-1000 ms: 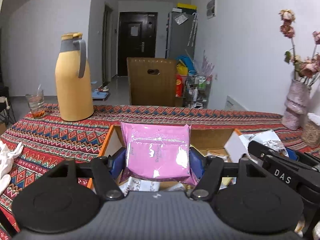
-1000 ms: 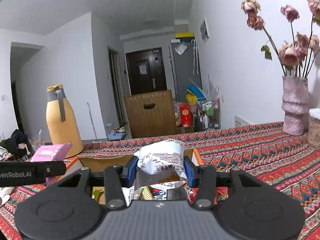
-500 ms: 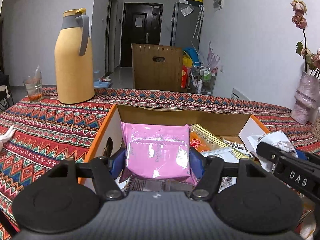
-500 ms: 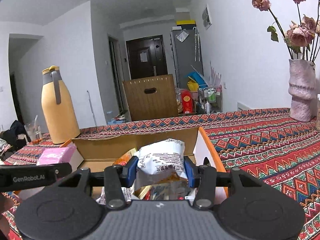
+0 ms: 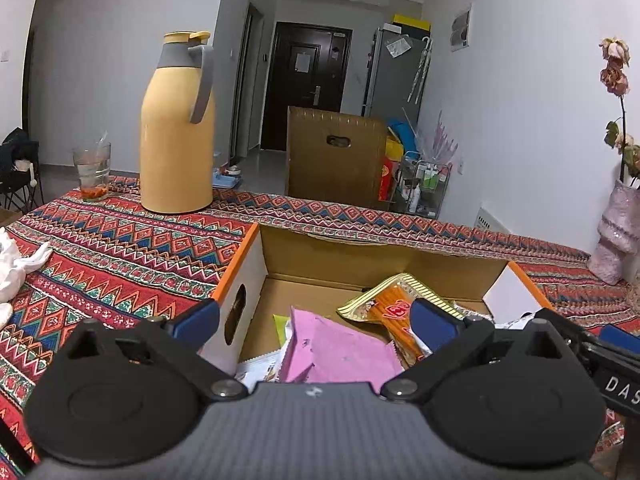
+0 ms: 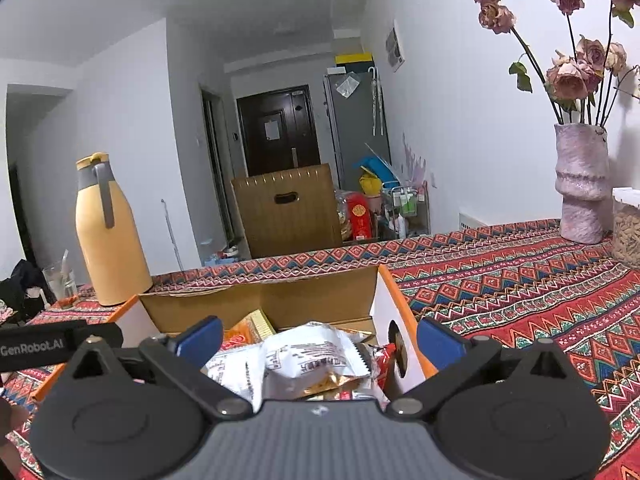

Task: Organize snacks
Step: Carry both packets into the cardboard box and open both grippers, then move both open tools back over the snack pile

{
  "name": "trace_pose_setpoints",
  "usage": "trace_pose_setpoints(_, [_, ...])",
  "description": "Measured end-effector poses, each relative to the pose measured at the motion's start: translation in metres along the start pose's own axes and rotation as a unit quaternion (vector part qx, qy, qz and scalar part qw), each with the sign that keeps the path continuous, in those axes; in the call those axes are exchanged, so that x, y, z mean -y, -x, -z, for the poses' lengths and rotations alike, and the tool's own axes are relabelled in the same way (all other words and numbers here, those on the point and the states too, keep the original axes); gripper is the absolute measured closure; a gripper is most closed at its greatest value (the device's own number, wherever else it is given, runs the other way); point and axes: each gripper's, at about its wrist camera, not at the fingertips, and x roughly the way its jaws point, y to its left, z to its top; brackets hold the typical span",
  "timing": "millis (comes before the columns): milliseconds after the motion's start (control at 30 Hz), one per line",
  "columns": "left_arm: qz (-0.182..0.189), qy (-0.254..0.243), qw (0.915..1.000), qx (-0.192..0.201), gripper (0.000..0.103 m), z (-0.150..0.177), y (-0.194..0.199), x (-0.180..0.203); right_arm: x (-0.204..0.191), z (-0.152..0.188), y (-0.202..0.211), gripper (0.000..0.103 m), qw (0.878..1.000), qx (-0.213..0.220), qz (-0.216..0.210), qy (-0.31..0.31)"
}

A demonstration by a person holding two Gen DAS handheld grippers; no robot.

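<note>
1. Right now both tools hang over the open cardboard box (image 5: 380,264) on the tabletop (image 5: 120,256), which has a patterned cloth on it.
2. Left tool (image 5: 314,318): jaws opening, spread wide, nothing pinched. Pink packet (image 5: 340,354) lies loose below and btwn the blue pads, inside the box, on top of other wrappers.
3. Right tool (image 6: 320,334): jaws also opening, wide apart, no grip. White snack bag (image 6: 308,354) sits on the pile in the box, btwn the pads but not pressed by them.
4. Orange-and-gold packet (image 5: 394,308) rests deeper in the box, just beside the left tool's right-hand pad; can't tell if they touch.
5. Risk A: pile looks heaped and loose. White bag sits high near the box's right wall (image 6: 394,320); a nudge on pull-back could tip it over the rim onto the cloth.
6. Risk B: the two tools are close together, the right one's arm shows at the edge of the left view. Lifting both at once w/o clearance could knock them together.
7. Risk C: wide-spread pads straddle the box walls; dragging back low could catch the orange rim and shift the whole box.
8. Risk D: yellow jug (image 5: 178,128) and glass (image 5: 92,172) stand well apart to the left, so prob safe unless the left tool swings wide.
9. Safest guess: lift straight up first, then move off.
</note>
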Motion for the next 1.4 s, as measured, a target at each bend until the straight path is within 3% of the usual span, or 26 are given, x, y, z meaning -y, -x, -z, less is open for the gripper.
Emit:
trace_pose_setpoints(567, [0.021, -0.009, 0.9997, 0.013, 0.0, -0.006, 0.021, 0.009, -0.002, -0.007, 0.009, 0.0, 1.0, 0.016, -0.005, -0.001])
trace_pose_setpoints(933, [0.04, -0.005, 0.9989, 0.025, 0.0, -0.018, 0.062, 0.006, -0.012, -0.015, 0.049, 0.0, 0.999, 0.03, -0.007, 0.024])
trace_pose_setpoints(1400, [0.037, -0.016, 0.9985, -0.037, 0.0, 0.025, 0.088, -0.034, -0.016, 0.022, 0.087, 0.0, 0.998, -0.035, -0.013, 0.048])
